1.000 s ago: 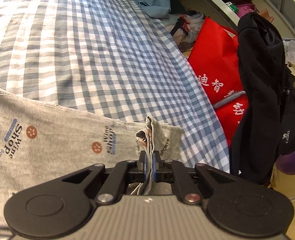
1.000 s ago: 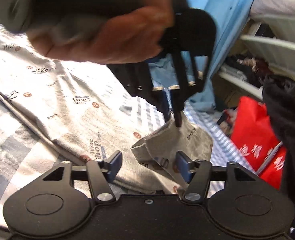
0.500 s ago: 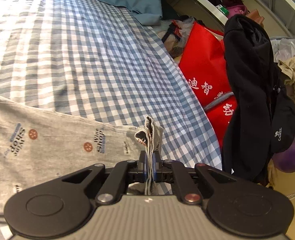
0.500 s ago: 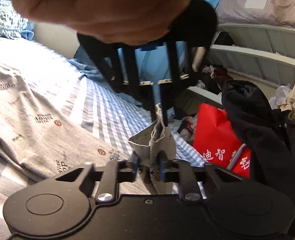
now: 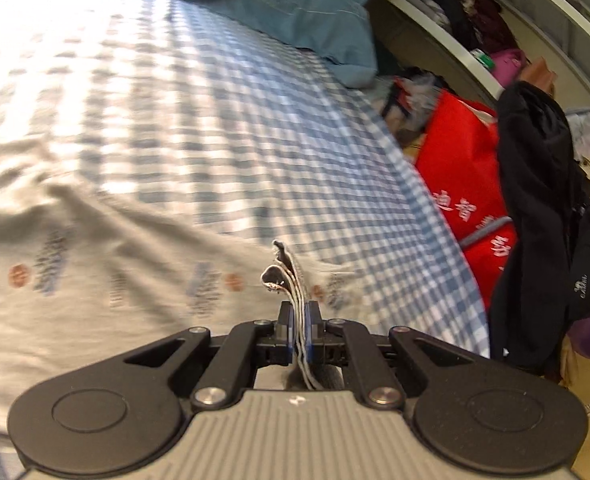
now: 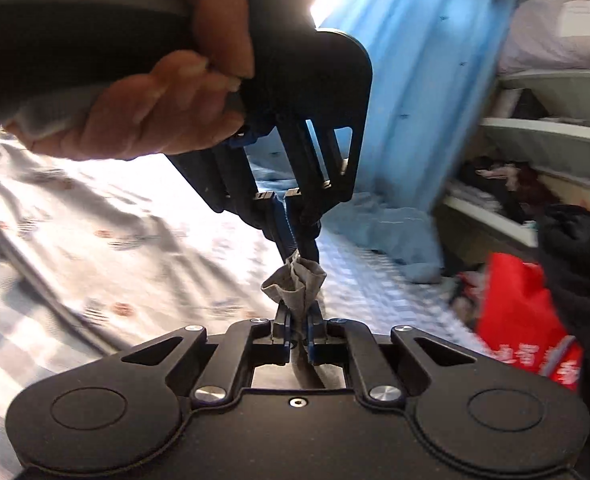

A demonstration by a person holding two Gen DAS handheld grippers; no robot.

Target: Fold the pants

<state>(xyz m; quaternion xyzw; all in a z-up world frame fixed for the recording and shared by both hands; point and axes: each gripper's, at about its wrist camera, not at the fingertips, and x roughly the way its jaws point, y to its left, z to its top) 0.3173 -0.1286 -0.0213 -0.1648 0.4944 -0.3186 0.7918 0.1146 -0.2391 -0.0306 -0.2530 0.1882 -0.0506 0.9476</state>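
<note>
1. Your left gripper (image 5: 299,320) is clenched on the hem of the pants (image 5: 95,280); several cloth edges stand up between its blue pads. The pants lie spread on the checked bedsheet (image 5: 215,120), with the pinched corner lifted near the right edge of the bed.
2. Your right gripper (image 6: 298,330) is closing, and the frame shows its pads already pressing a bunched grey fold of the pants (image 6: 295,280).
3. Around you: a blue blanket (image 5: 295,4) at the far end of the bed, a red bag (image 5: 467,168) on the floor beside it, a black garment (image 5: 535,208) hanging in front of the bag, and shelves (image 5: 455,36) full of clothes behind.
4. Only the right wrist view shows your left hand (image 6: 147,92) on its handle, directly above the right gripper, with the left gripper (image 6: 291,240) pinching the same fold from above. It also shows a blue curtain (image 6: 415,80).
5. The red bag carries white Chinese characters. The print on the pants is too blurred to read. The small white logo on the black garment is also not readable.
</note>
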